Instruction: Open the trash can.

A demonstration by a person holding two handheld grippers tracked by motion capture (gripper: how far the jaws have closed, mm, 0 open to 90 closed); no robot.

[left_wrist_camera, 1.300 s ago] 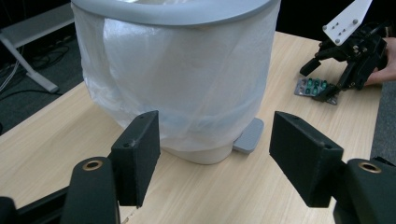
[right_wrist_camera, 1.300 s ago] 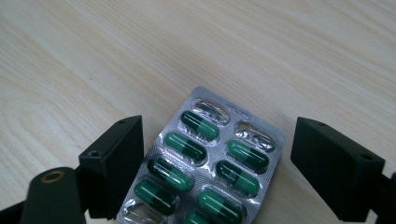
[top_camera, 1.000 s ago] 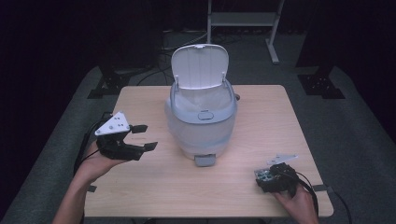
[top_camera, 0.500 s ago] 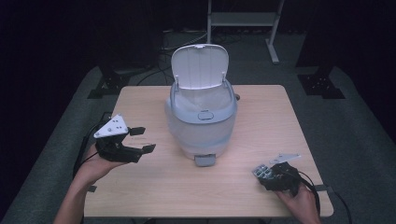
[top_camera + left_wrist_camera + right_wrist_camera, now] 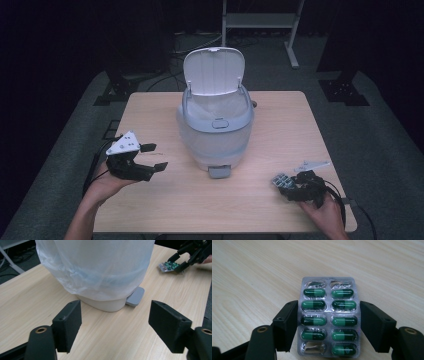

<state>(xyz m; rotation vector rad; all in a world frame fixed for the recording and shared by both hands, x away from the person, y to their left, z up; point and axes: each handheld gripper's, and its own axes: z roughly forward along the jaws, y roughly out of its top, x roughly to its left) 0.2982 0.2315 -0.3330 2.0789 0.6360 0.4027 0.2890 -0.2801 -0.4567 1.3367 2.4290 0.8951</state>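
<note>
A white pedal bin point(image 5: 216, 131) stands mid-table with its lid point(image 5: 214, 71) raised and a clear plastic liner point(image 5: 100, 270) draped over its body. Its grey pedal point(image 5: 219, 172) point(image 5: 135, 296) sticks out toward me. My left gripper point(image 5: 155, 156) point(image 5: 115, 320) hovers open left of the bin, jaws wide apart and pointed at the bin's base. My right gripper point(image 5: 287, 185) point(image 5: 329, 322), low at the near right of the table, is shut on a silver blister pack point(image 5: 328, 315) point(image 5: 281, 181) of green capsules. The left gripper view shows that pack point(image 5: 168, 265) too.
The wooden table point(image 5: 280, 125) has bare surface on both sides of the bin. Dark floor surrounds it, with a metal stand point(image 5: 260, 20) and cables behind. A cable trails from each gripper toward the near edge.
My left gripper has drifted slightly toward the near edge, still open. The right gripper has hardly moved and still holds the blister pack.
</note>
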